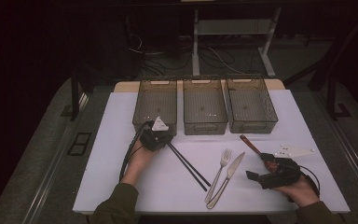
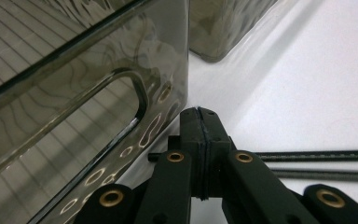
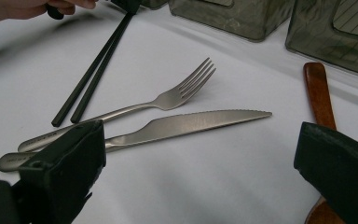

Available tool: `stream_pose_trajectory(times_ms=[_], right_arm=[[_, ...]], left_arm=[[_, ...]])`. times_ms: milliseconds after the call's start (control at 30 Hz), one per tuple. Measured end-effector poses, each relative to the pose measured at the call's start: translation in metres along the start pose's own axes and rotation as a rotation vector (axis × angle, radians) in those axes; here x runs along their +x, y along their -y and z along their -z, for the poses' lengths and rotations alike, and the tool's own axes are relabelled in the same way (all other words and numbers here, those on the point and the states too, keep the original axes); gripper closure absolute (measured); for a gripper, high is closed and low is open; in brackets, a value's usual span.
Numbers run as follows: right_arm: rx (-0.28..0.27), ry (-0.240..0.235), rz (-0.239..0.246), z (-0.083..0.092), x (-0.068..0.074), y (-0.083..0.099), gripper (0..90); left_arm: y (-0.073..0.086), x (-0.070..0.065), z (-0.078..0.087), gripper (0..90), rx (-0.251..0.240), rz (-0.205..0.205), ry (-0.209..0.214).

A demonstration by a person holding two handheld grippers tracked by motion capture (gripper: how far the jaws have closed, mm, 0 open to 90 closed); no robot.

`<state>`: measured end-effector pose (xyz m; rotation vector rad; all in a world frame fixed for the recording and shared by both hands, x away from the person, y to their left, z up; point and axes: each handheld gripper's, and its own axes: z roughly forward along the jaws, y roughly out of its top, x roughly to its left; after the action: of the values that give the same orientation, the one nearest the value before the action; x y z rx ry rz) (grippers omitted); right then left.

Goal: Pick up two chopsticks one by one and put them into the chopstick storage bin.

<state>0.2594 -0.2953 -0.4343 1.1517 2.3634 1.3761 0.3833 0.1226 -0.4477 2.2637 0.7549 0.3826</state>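
The left hand-held gripper [image 1: 161, 138], jaws pressed together, is seen at the chopsticks' [image 1: 189, 166] upper end, left of centre beside the left basket [image 1: 155, 100]. Whether they are pinched cannot be told; a weak hold could let them slip. The right hand-held gripper [image 3: 193, 172] is held wide.

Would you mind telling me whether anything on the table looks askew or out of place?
Nothing stands out. The three bins stand in a straight row, and the chopsticks, fork, knife and wooden utensil lie undamaged on the white mat.
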Motion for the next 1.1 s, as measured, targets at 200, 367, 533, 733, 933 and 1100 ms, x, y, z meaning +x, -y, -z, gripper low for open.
stream_pose_trajectory(times_ms=[200,367,533,733,933,1100], right_arm=[[0.001,0.002,0.004,0.0,0.0,0.0,2.4],[-0.001,0.001,0.009,0.0,0.0,0.0,2.4],[0.001,0.001,0.006,0.0,0.0,0.0,2.5],[0.001,0.002,0.005,0.0,0.0,0.0,2.4],[0.002,0.003,0.005,0.0,0.0,0.0,2.4],[0.001,0.003,0.007,0.0,0.0,0.0,2.4]], left_arm=[[0.0,-0.001,0.003,89.3,0.014,-0.014,-0.005],[0.001,-0.001,0.006,89.3,0.024,-0.023,-0.006],[0.003,-0.002,0.009,89.4,0.035,-0.034,-0.007],[0.006,-0.002,0.014,89.4,0.04,-0.03,-0.001],[0.009,-0.001,0.017,89.4,0.057,-0.029,-0.003],[0.011,0.0,0.021,89.4,0.063,-0.025,-0.006]])
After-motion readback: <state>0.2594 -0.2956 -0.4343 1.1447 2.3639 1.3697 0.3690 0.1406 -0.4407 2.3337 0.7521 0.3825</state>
